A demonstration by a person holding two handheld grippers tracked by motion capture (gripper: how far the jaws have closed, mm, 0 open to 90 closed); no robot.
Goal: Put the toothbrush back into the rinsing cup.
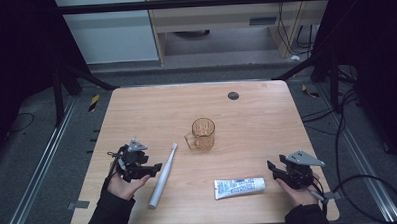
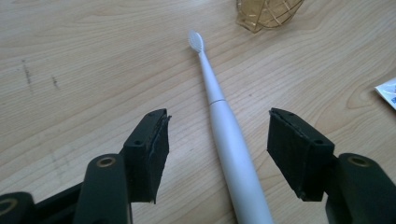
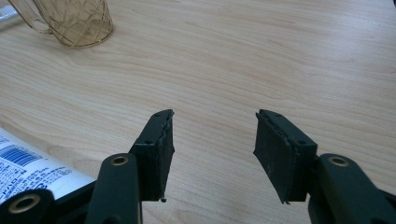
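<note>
Currently the left tongs (image 1: 156, 167) are spread wide with nothing gripped. From the left gripper view, the white electric toothbrush (image 2: 224, 126) lies flat on the surface (image 2: 93, 60) in the gap between the 2 pads, and neither pad touches it. The left tongs (image 2: 217, 154) sit above the handle end, clear of the wood. The brush head points away, toward the amber cup (image 2: 266, 14) at the top edge of that view.

High view: the toothbrush (image 1: 163, 174) runs diagonally, head up and to the right, handle end near the front edge of the surface (image 1: 151, 108). The left hand (image 1: 126, 182) holds its tongs just beside the handle, on its left. The cup (image 1: 203, 134), clear amber with a handle on its left, stands upright near the middle of the surface, close to the brush head but apart from it.

Right tongs (image 1: 274, 168) are partly open and empty, held by the right hand (image 1: 299, 191) near the right front corner. The right gripper view shows bare wood between the pads (image 3: 156, 154) of the right tongs (image 3: 215, 154). A white toothpaste tube (image 1: 239, 186) with blue print lies flat just left of them, not touched. A small dark round disc (image 1: 233, 96) sits toward the far edge.
</note>
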